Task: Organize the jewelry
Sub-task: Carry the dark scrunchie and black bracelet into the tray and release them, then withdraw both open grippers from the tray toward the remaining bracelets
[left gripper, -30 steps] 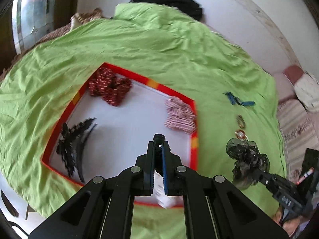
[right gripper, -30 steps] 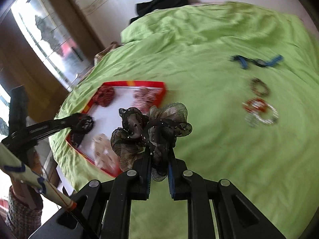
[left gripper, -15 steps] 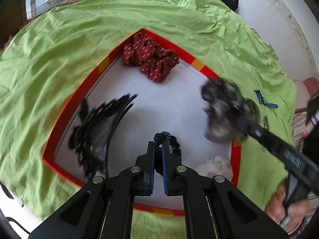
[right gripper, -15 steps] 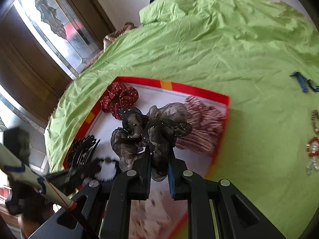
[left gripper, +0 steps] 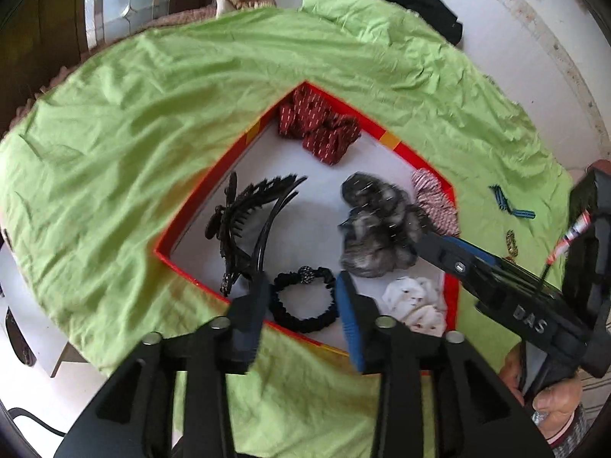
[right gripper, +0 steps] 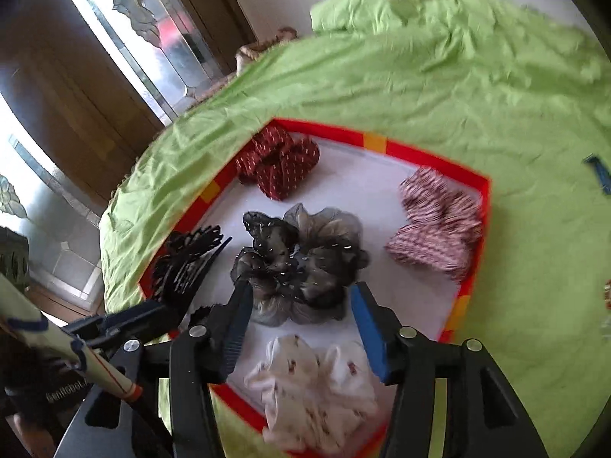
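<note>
A red-rimmed white tray lies on the green bedspread. My left gripper is open just above a black beaded hair tie lying at the tray's near edge. My right gripper is open around a dark sheer scrunchie resting in the tray's middle. Also in the tray are a red patterned scrunchie, a pink striped scrunchie, a white printed scrunchie and black hair clips.
On the bedspread right of the tray lie a blue clip and a beaded bracelet. Dark clothing lies at the bed's far end. A glass-panelled door stands to the left.
Both grippers opened. The left let the black hair tie down at the tray's near edge. The right lowered the dark sheer scrunchie into the tray's middle and let go.
</note>
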A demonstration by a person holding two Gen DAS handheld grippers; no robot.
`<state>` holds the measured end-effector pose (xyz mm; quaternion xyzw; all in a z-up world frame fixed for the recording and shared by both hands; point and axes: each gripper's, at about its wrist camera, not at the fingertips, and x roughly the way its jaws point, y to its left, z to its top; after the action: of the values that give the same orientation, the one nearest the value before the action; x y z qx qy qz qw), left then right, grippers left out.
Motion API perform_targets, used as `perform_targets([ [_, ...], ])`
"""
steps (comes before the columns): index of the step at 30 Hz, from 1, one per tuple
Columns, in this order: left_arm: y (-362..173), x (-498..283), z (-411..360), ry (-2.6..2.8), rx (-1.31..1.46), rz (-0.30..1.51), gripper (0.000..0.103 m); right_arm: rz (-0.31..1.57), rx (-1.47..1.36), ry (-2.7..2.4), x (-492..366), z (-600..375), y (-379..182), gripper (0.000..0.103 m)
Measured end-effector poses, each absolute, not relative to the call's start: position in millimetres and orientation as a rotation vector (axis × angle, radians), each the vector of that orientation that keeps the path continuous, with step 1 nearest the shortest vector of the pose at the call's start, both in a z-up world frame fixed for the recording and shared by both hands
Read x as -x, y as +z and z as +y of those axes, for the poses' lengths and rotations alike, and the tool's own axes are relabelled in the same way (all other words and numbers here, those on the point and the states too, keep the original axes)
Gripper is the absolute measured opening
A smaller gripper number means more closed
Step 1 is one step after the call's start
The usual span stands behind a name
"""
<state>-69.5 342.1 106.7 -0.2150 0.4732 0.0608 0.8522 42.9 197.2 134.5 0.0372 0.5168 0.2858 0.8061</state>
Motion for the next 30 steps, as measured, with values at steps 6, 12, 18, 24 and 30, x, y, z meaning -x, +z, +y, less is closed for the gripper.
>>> perform_targets([
  [6,136.1,98.1,328.0,0.143,0.444,0.924,0.045,1.106,-0.002,0.517,-4.6,154.5,190.4,0.06],
  [12,135.0,122.7,317.1,0.192,0.441,0.945,0.051,1.176,0.037,0.397,50.9,105.5,290.5,0.078],
  [18,132.0,134.8,289.2,0.211,0.412,0.995,0.051,1.028,0.157,0.42,121.2,93.6,393.2,0.09],
  [24,136.6,134.4,253.9,0.183,0.364,1.027,0.051,0.943,0.2,0.488,167.6,89.7,437.5,0.09],
  [30,150.4,132.3,232.7,0.163,0.321,1.01,0.051,0.932,0.187,0.498,183.9,66.9,444.4,0.091],
])
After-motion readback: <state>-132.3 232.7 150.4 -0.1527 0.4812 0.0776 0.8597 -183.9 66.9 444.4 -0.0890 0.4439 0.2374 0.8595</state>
